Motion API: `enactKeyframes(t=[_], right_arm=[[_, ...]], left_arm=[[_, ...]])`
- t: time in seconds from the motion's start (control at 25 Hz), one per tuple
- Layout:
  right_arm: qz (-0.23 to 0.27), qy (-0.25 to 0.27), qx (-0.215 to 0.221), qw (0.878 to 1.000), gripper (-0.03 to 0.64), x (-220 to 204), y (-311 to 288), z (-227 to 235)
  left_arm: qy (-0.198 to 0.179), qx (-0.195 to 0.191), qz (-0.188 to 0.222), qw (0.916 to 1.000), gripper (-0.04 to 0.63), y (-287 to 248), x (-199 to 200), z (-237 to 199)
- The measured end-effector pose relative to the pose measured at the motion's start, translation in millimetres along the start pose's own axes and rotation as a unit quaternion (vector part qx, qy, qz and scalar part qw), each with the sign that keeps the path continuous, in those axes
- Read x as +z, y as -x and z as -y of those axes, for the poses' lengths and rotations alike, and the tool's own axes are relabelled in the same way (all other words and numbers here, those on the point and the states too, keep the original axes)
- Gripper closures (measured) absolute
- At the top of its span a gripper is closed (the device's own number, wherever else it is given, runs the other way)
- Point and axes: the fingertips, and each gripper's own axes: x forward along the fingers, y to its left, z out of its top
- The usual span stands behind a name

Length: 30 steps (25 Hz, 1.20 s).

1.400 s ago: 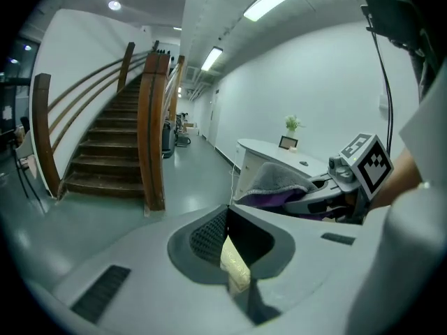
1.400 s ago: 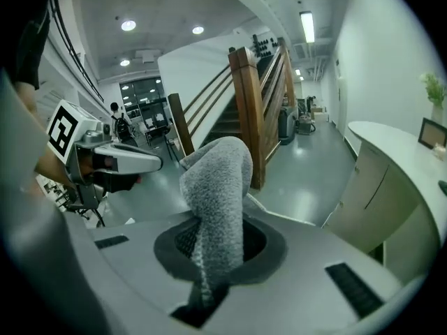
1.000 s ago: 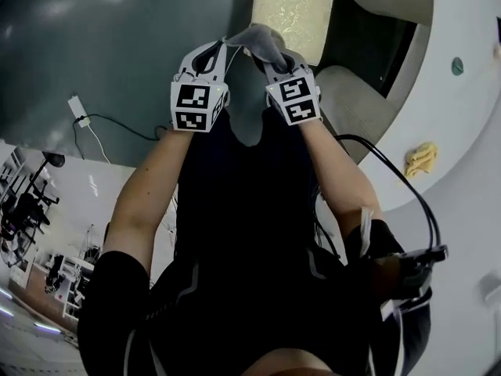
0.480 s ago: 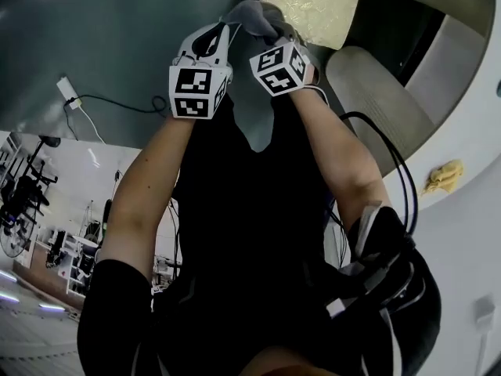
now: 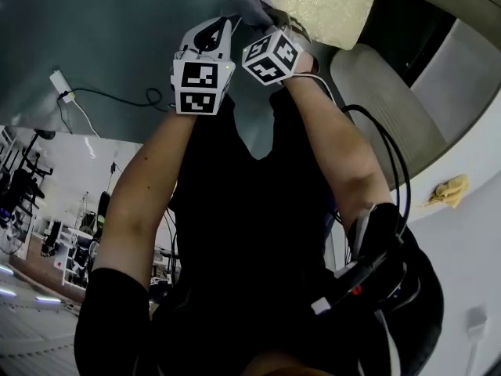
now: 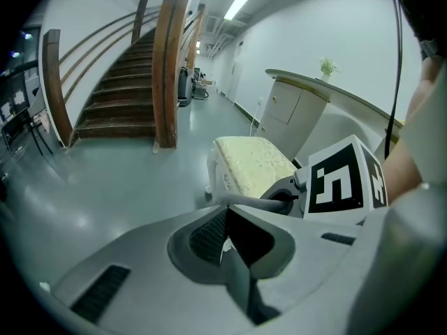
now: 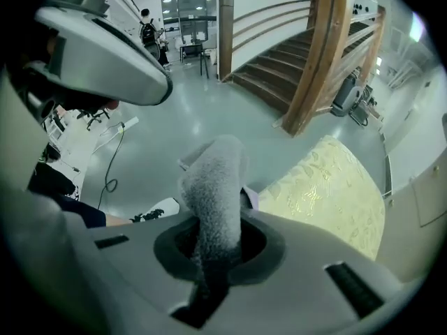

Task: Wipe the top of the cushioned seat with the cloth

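Cloth (image 7: pixel 213 187) clamped in right gripper (image 7: pixel 215 239), left gripper (image 6: pixel 225 213) pinching its edge

The head camera looks steeply down past the person's arms (image 5: pixel 149 202) at the pale yellow patterned cushioned seat (image 5: pixel 325 6). A camera on the left gripper (image 6: pixel 225 211) and one on the right gripper (image 7: pixel 209 246) look close along their jaws. Both also show that seat and the brown wooden staircase (image 6: pixel 133 68).

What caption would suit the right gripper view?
Right gripper shut on a grey cloth, pale yellow cushioned seat ahead.
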Motion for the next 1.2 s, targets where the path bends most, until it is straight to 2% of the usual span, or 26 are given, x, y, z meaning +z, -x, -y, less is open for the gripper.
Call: enactKeyframes(t=[0.16,0.36,0.52,0.72,0.88,1.08,1.2], right_arm=[[0.003,0.011,-0.004,1.000,0.586,1,0,1],[0.005,-0.034,0.008,0.999,0.586,-6,8,6],[0.011,-0.054,0.011,0.998,0.586,-21,20,14],[0.002,-0.114,-0.003,0.993,0.586,-52,34,35],[-0.017,-0.140,-0.017,0.990,0.586,-88,45,53],[-0.036,-0.155,-0.035,0.987,0.586,-131,61,76],[-0.047,-0.183,-0.042,0.981,0.586,-152,66,85]], left_arm=[[0.000,0.008,-0.006,1.0000,0.591,-1,-2,-3],[0.016,0.030,-0.019,0.9992,0.591,-3,-3,0],[0.014,0.027,-0.014,0.9994,0.591,-5,1,12],[0.002,0.028,-0.026,0.9993,0.591,-14,4,27],[-0.002,0.031,-0.040,0.9987,0.591,-19,4,36],[-0.009,0.027,-0.036,0.9989,0.591,-24,12,55],[-0.001,0.028,-0.040,0.9988,0.591,-26,11,57]])
